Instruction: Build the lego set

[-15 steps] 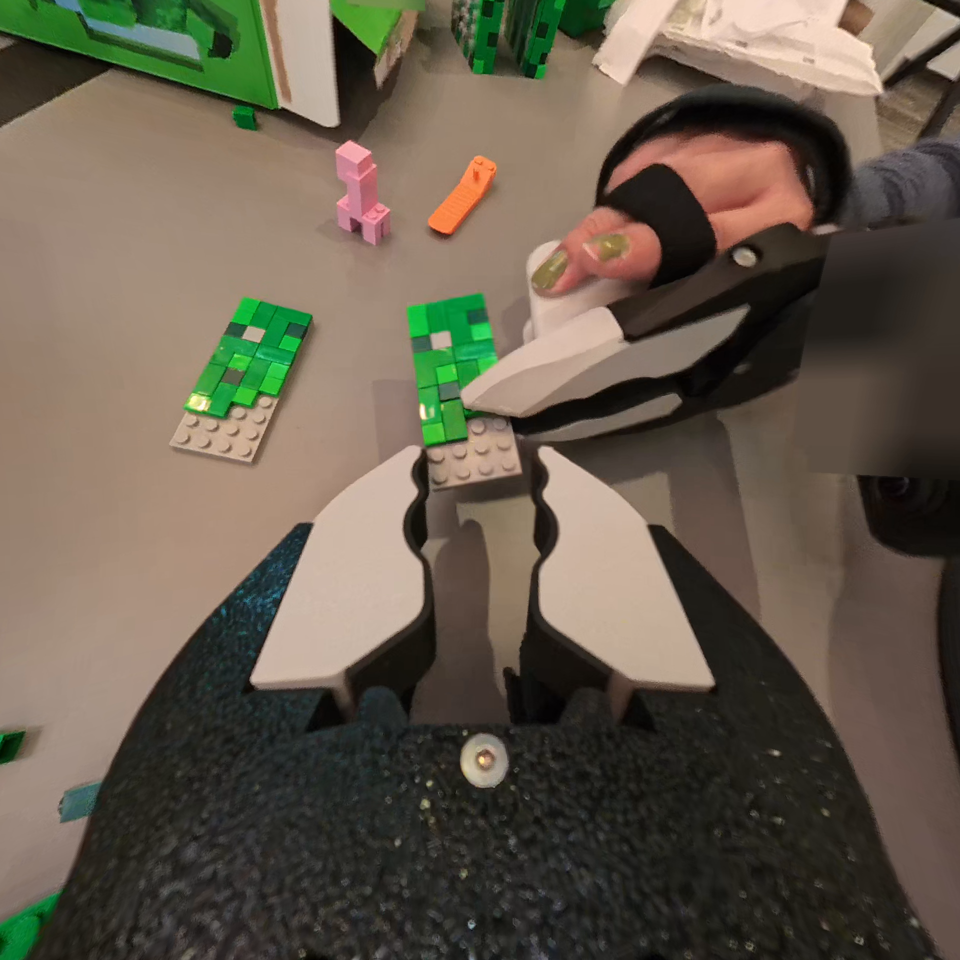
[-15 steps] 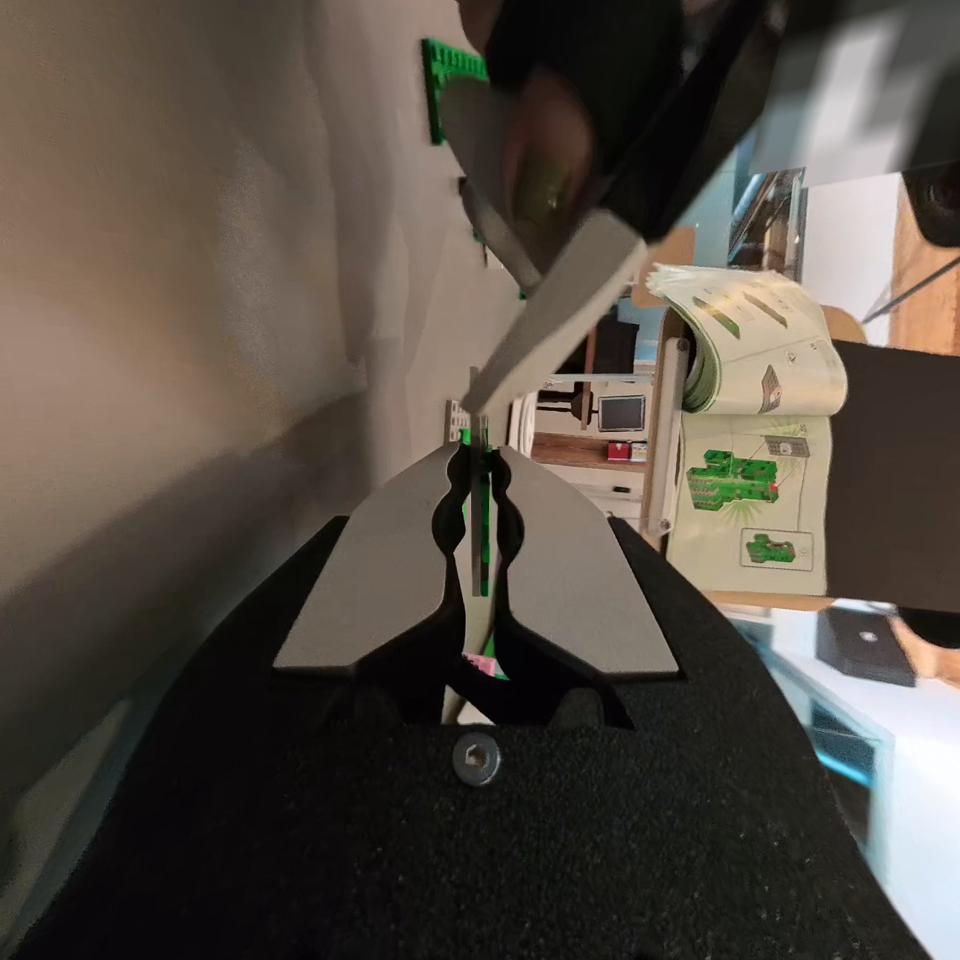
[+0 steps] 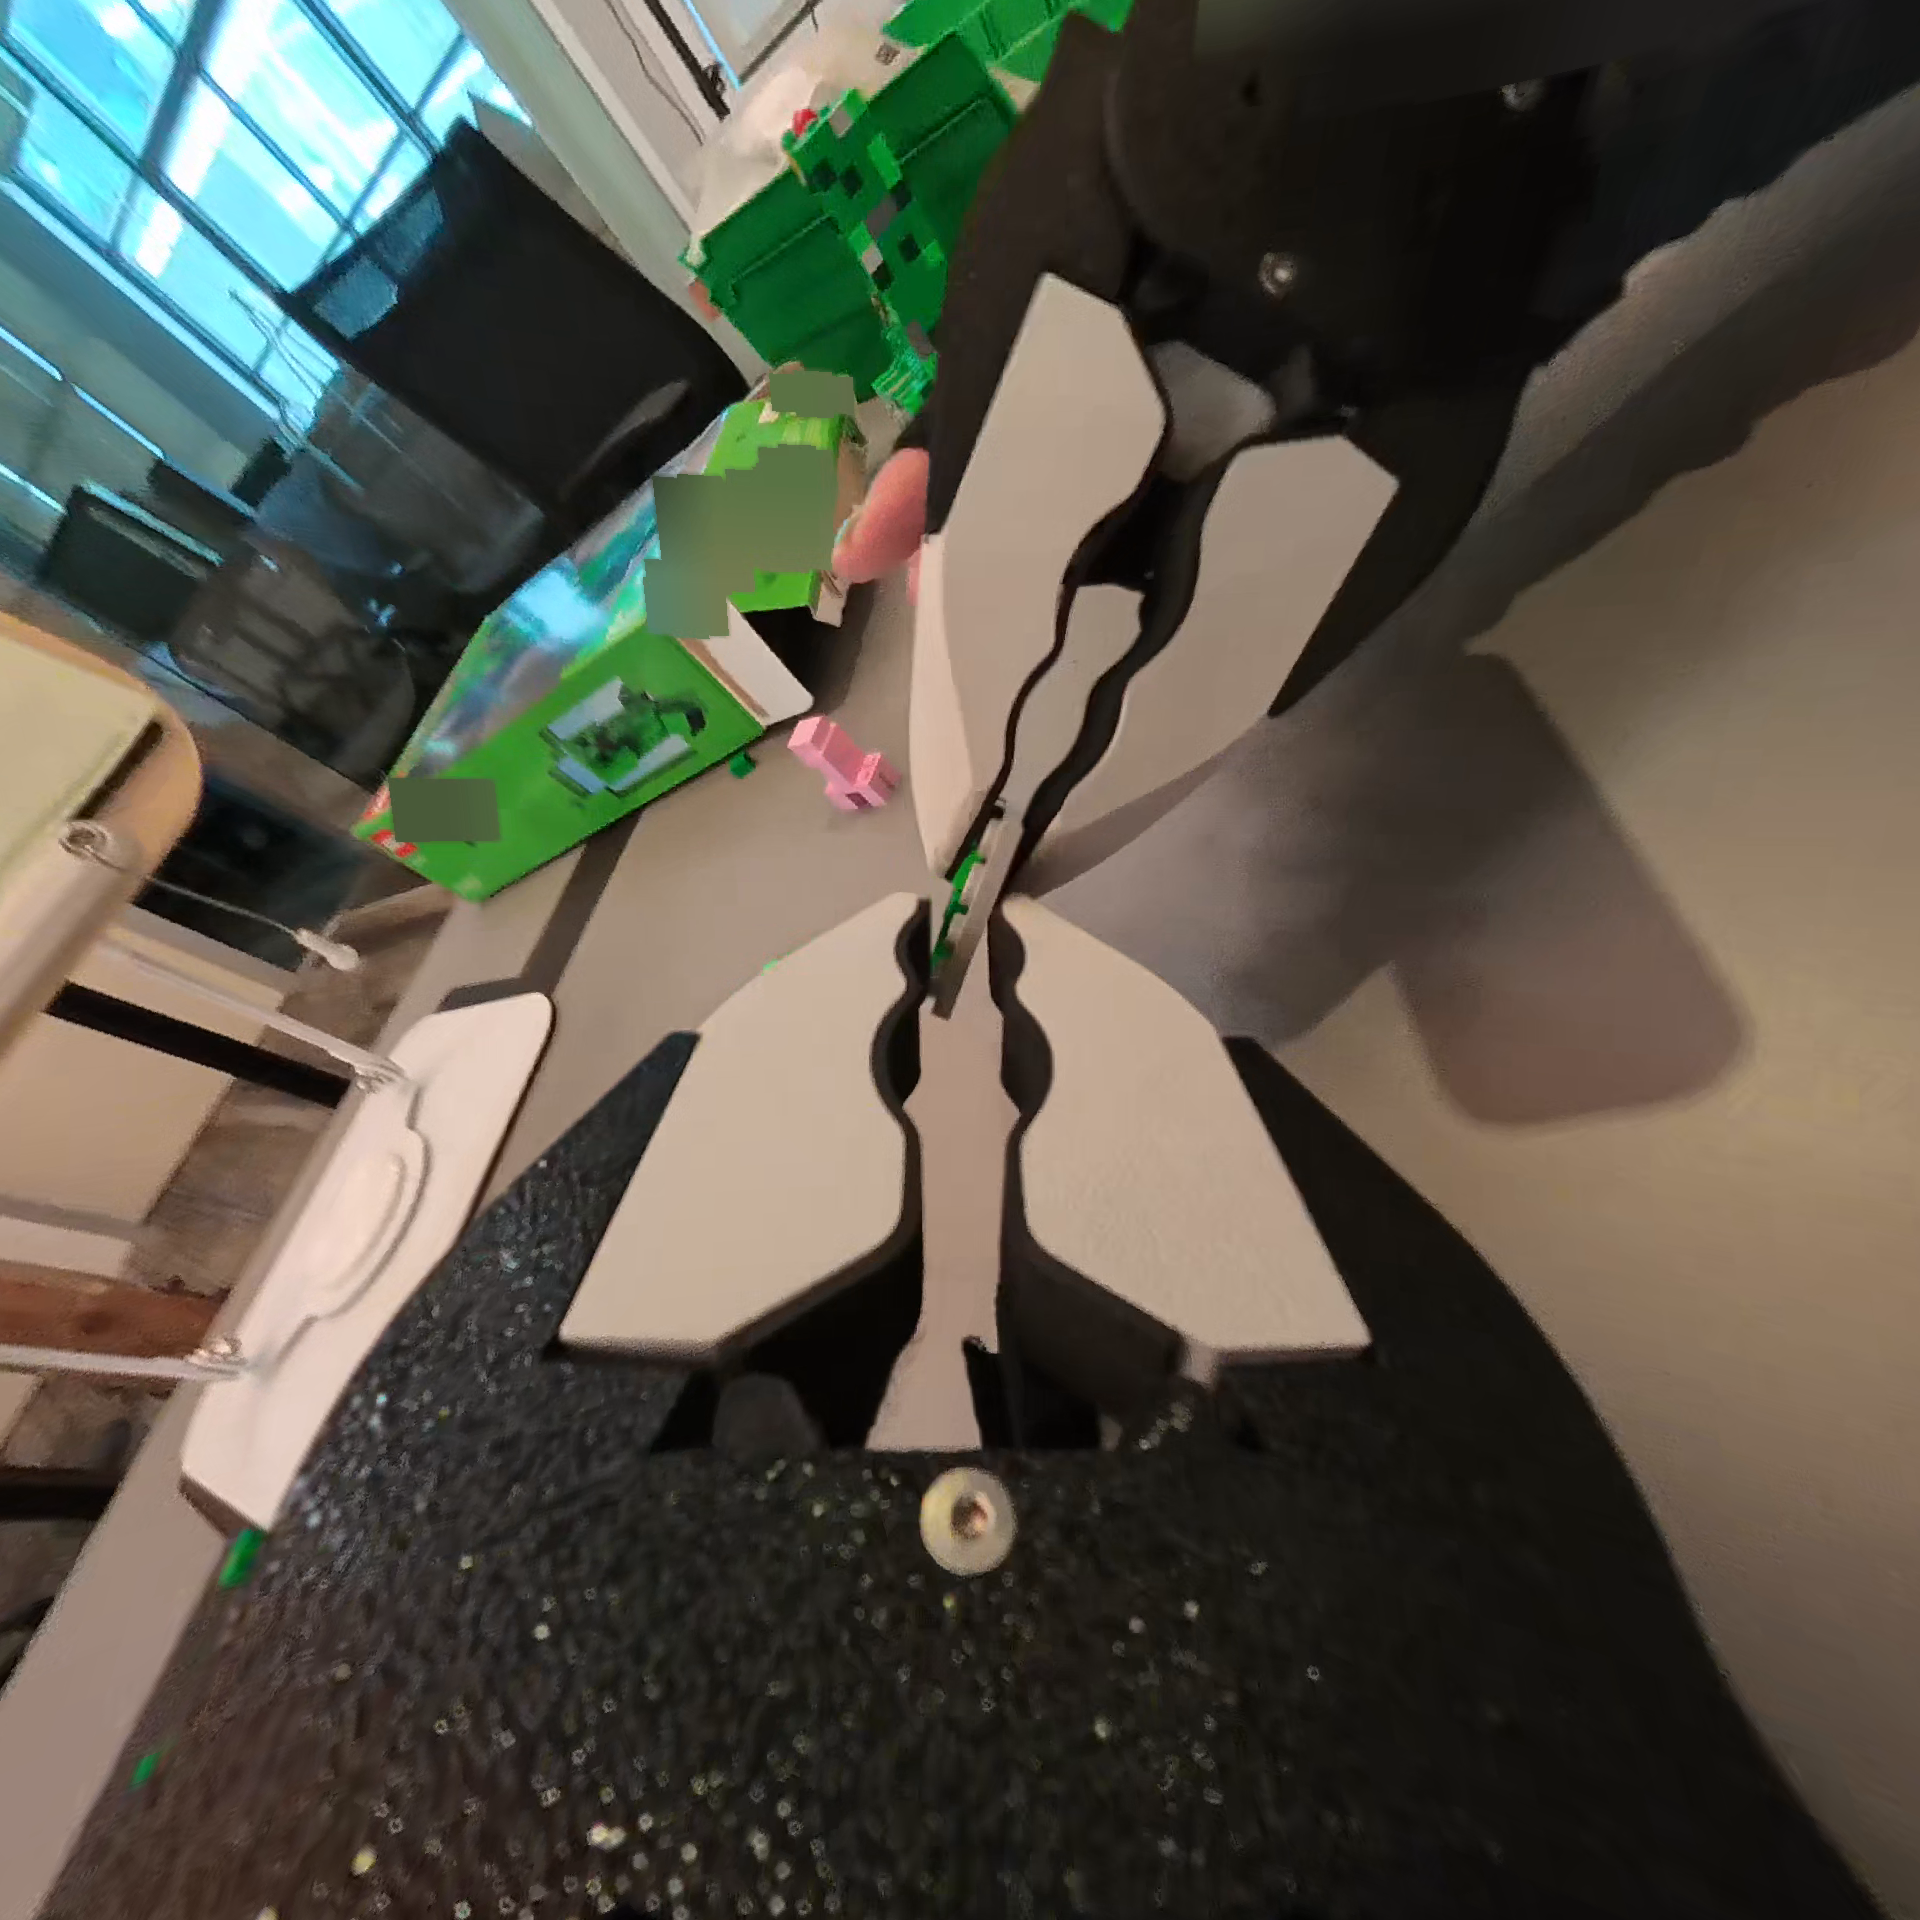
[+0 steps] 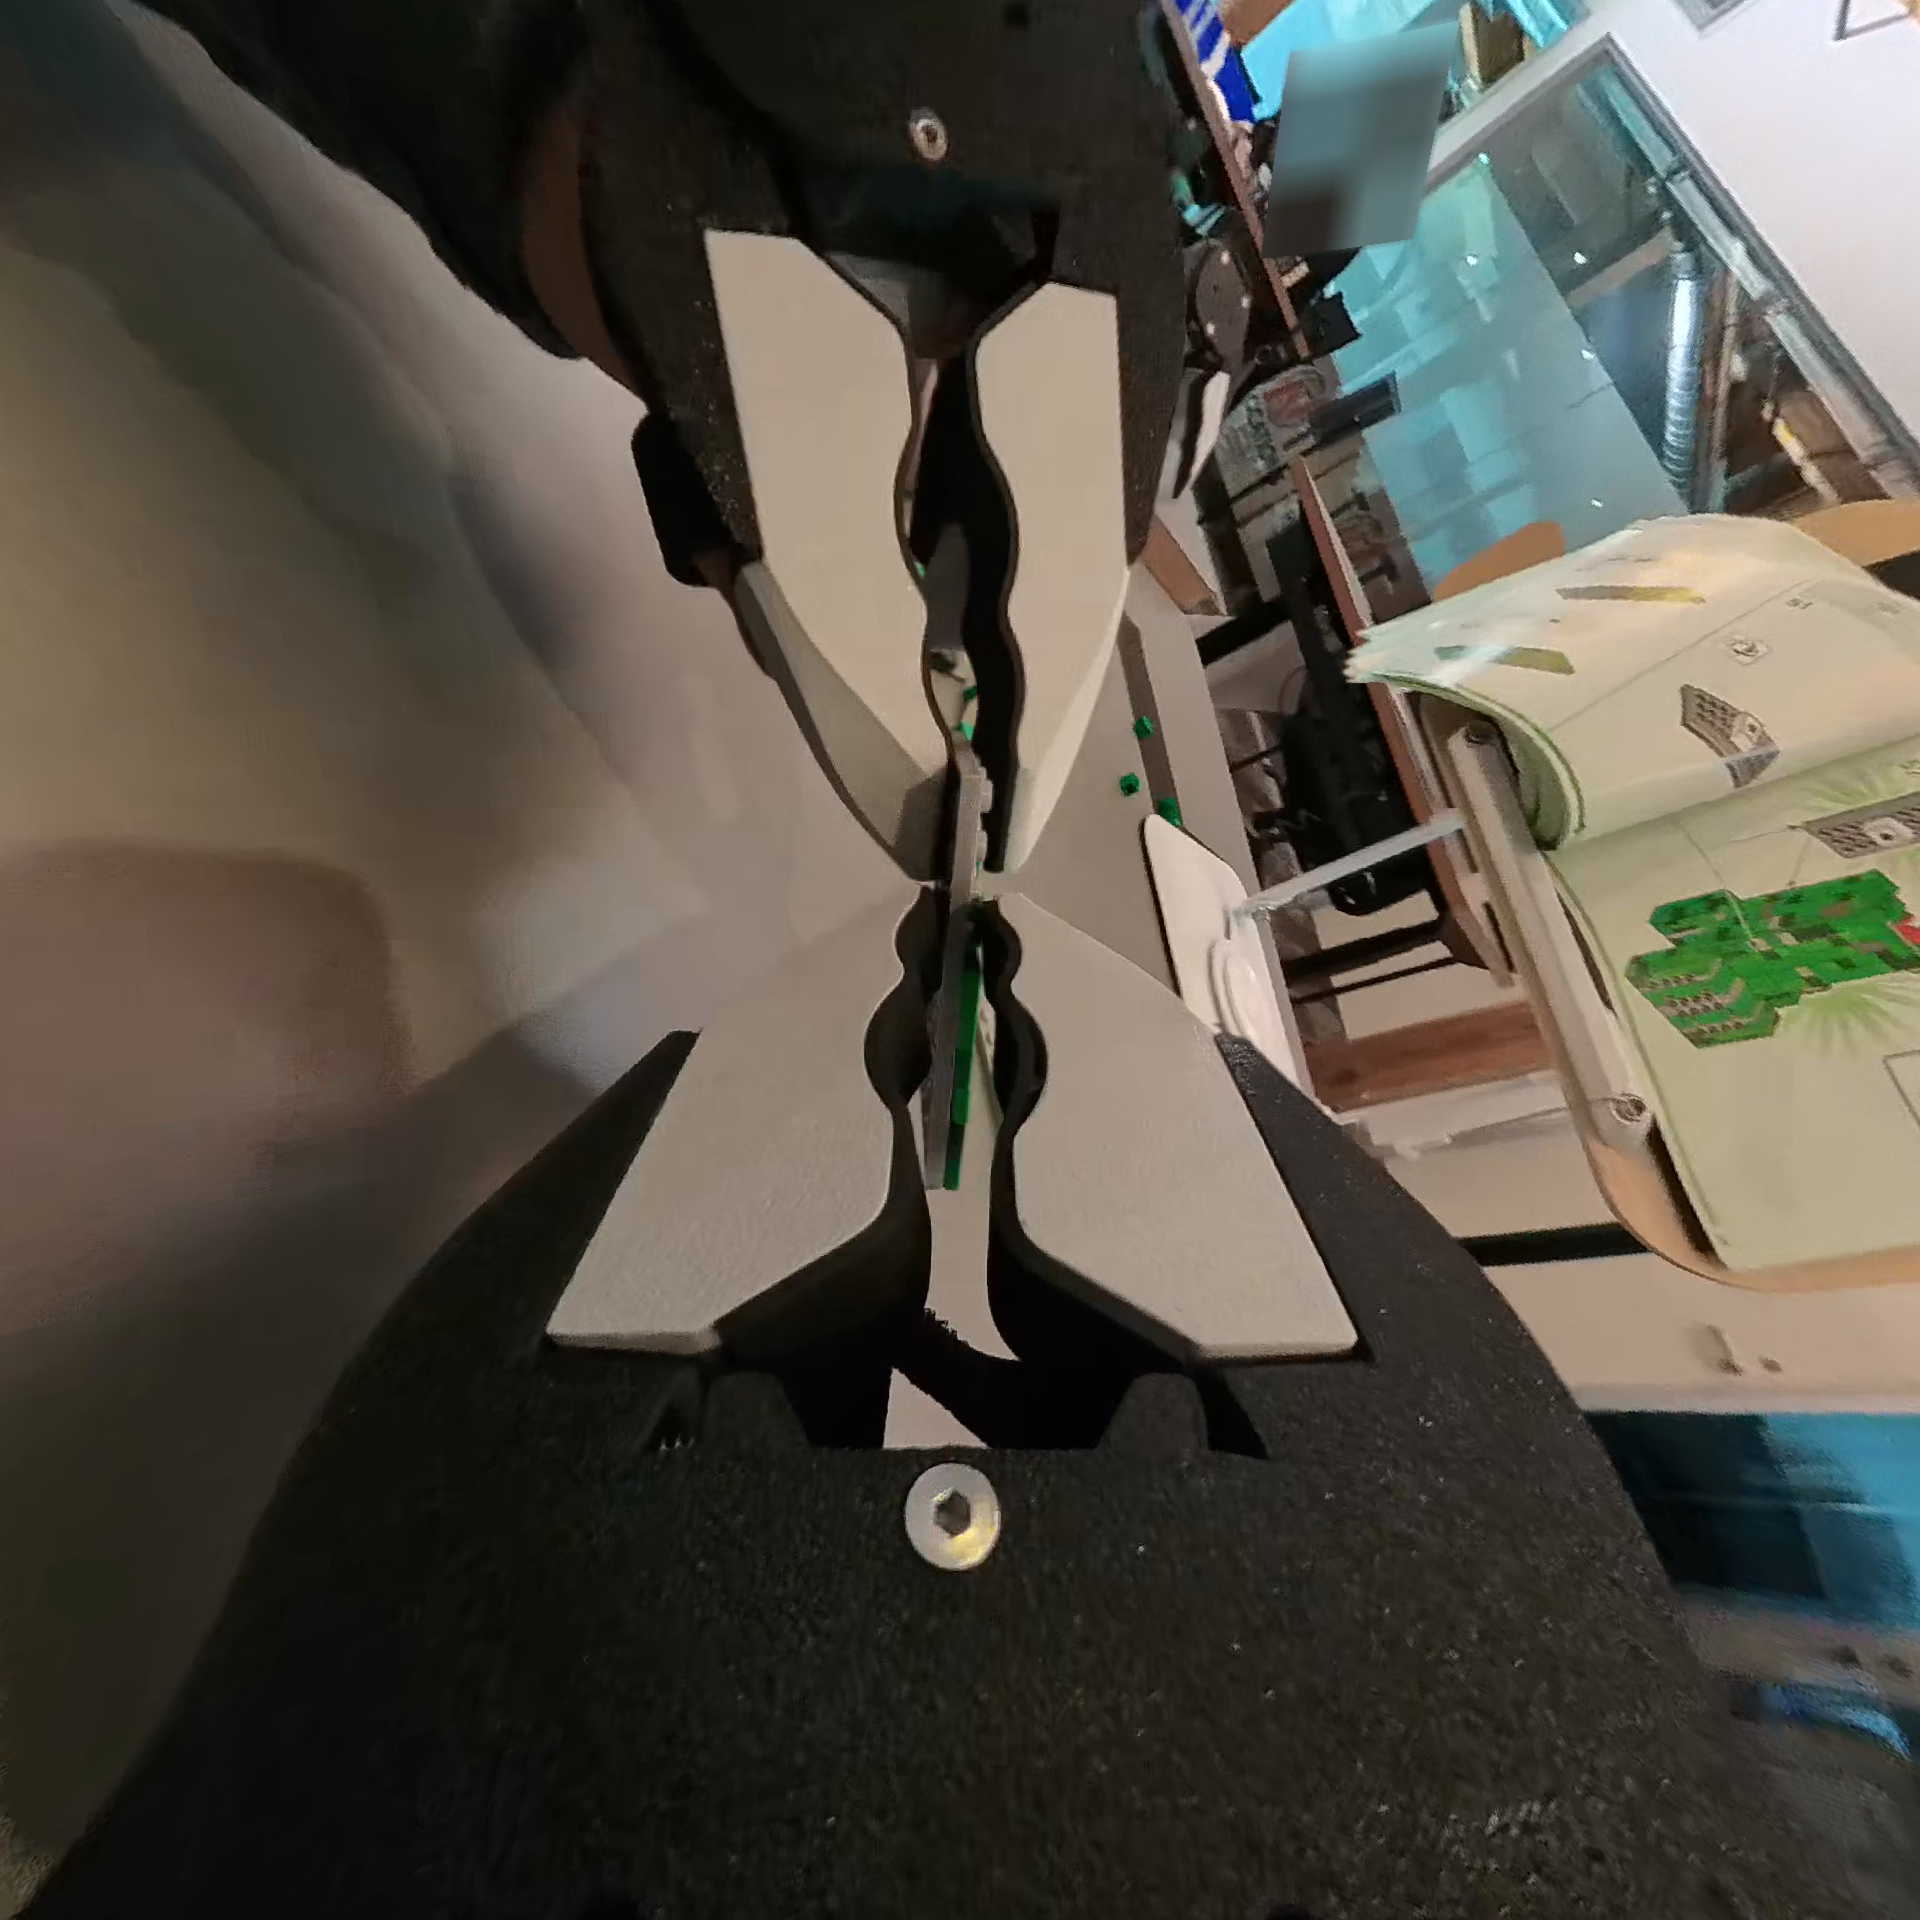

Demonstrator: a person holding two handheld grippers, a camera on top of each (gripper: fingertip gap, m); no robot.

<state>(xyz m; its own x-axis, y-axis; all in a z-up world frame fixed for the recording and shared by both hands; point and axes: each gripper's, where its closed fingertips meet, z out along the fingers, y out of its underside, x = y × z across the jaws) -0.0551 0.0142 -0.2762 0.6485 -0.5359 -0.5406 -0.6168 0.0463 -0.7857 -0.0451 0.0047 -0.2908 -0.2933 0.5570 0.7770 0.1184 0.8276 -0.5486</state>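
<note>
Item: grey brick plate (image 3: 961,935) with green tiles, held edge-on between both tools, tip to tip.
Left tool (image 3: 954,940) apparently clamped on its near end, right tool (image 4: 971,914) clamped on the other; long axis runs straight ahead of each, above the counter (image 3: 1558,1195).

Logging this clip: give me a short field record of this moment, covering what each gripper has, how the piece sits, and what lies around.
left gripper: shut on bare end of grey plate with green tiles
right gripper: shut on the tiled end
plate pose: edge-on, off the table
nearby: pink brick figure, green box, open instruction booklet
</note>
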